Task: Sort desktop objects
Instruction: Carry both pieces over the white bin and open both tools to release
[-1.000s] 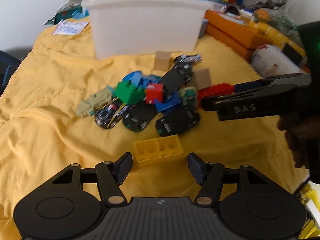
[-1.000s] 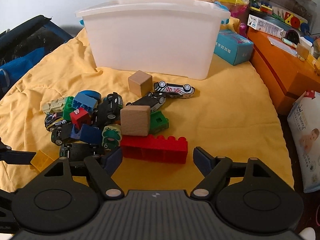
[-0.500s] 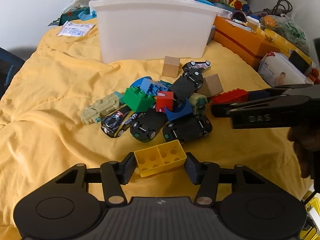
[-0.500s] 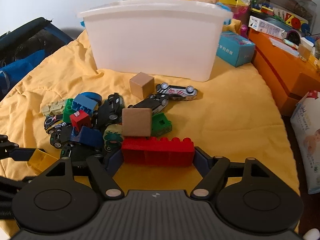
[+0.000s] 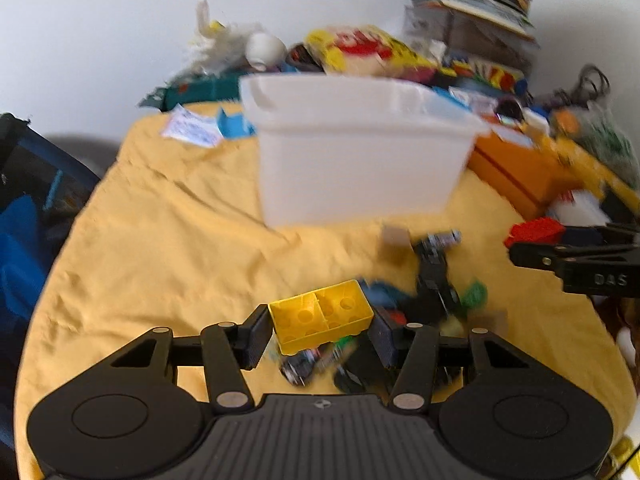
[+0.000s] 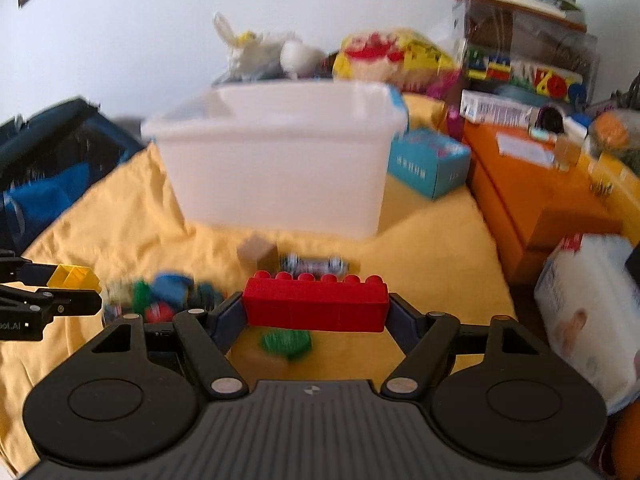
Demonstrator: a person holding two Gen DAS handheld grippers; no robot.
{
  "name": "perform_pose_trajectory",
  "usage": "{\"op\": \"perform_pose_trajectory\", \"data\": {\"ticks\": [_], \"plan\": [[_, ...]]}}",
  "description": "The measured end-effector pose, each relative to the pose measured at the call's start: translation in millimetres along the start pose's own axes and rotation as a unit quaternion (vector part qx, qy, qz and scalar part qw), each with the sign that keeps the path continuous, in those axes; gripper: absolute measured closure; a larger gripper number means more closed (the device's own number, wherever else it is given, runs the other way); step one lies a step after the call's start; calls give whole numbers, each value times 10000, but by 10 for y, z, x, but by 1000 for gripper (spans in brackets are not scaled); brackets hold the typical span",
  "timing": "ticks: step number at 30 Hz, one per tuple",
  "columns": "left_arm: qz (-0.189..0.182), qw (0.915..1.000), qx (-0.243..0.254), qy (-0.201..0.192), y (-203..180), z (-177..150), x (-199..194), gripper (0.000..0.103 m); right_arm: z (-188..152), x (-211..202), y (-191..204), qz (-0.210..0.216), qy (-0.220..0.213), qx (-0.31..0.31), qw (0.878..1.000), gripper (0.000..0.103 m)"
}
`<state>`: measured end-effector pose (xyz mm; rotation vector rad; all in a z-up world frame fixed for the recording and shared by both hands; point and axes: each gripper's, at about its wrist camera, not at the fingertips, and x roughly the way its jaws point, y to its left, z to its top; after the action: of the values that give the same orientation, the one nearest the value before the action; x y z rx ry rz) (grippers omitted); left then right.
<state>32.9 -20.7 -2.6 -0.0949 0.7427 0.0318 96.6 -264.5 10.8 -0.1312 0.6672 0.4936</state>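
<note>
My left gripper is clamped on a yellow brick, one finger pressed against each short end, the brick's hollow underside with its round sockets turned up toward my camera. It hangs off the cloth, tilted a little, above the blurred heap of toy cars and blocks on the yellow blanket.

My right gripper grips a long red brick by its two ends, studs upward, held level and clear of the blanket. In the left view the same red brick shows at the right edge, pinched at the tip of the right gripper's black fingers, well apart from the yellow one. From the right view, the yellow brick appears at the far left between the left gripper's fingers.

Just below the red brick lies a green block on the blanket, and beyond it a wooden cube and a small checkered toy car sit side by side. Behind those stands the white plastic bin, upright and open-topped. A teal box rests beside the bin's right end, with orange boxes further right. A white pack sits at the right edge.
</note>
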Motion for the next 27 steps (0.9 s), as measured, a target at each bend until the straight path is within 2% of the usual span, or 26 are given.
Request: {"op": "perform_pose_trajectory", "data": {"ticks": [8,13,19,27], "plan": [[121,9992,44,-390,119,531,-5,47,475,-61,-56,52,-558,127,9983,26],[121,9987,63,-481,167,911,78,47,783,-16,-132,56,-773,107,9969,26],[57,9983,115,-572,177,1288,182,47,1198,64,-214,129,-885,65,9960,26],[79,9980,33,-619,177,1722,418,47,1569,308,-200,345,-682,-109,9970,26]]}}
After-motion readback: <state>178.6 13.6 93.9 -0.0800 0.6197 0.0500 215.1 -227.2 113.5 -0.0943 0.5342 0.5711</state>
